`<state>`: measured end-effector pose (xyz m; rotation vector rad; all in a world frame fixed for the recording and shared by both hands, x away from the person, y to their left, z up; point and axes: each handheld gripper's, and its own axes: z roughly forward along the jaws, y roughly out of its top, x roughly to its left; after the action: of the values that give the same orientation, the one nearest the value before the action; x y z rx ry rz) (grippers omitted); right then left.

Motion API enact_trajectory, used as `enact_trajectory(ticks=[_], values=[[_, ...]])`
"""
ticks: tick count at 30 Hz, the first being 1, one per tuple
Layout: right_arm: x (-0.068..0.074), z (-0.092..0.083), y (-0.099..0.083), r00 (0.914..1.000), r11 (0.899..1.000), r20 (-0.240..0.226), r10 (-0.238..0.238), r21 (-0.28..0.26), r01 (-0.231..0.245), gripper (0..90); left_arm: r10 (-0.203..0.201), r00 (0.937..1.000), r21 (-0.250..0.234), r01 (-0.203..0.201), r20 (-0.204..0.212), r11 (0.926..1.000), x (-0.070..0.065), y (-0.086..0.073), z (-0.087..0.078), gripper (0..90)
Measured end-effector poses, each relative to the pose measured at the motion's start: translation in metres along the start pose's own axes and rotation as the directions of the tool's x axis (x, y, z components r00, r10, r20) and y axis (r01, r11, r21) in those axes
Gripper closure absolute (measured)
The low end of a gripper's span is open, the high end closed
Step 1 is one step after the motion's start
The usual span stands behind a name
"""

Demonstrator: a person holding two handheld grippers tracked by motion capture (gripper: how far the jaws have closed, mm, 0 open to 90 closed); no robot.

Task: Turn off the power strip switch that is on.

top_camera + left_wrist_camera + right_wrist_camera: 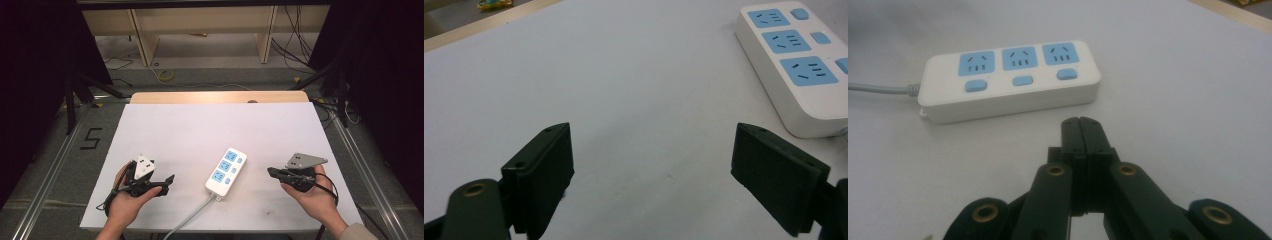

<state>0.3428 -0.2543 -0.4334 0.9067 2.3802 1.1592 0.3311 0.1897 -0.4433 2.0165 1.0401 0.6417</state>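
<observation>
A white power strip with three blue sockets and blue buttons lies in the middle of the white table top, its grey cable running off toward the front edge. To its left a hand holds my left gripper, jaws wide apart and nothing between them; in the left gripper view the power strip lies ahead and to the right of the left gripper. Right of the strip, my right gripper points at it with jaws pressed together. The right gripper view shows the power strip just beyond the shut right gripper.
The white sheet covers a wooden table whose far edge shows. Beyond it are a wooden shelf frame and loose cables on the floor. Dark curtains hang at both sides. A "5" mark is on the floor at left.
</observation>
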Motion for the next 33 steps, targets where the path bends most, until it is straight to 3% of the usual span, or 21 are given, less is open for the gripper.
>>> enact_trajectory(ticks=[19,33], values=[[0.010,0.023,0.019,0.9981,0.999,-0.061,-0.005,0.039,0.008,90.0,0.001,1.0000,-0.001,-0.001,0.001,1.0000,0.000,0.000,0.001,16.8],[0.014,0.038,0.030,0.9968,0.998,-0.077,-0.022,0.061,0.026,90.0,0.007,1.0000,0.000,-0.007,0.001,1.0000,-0.001,0.001,0.002,16.9]])
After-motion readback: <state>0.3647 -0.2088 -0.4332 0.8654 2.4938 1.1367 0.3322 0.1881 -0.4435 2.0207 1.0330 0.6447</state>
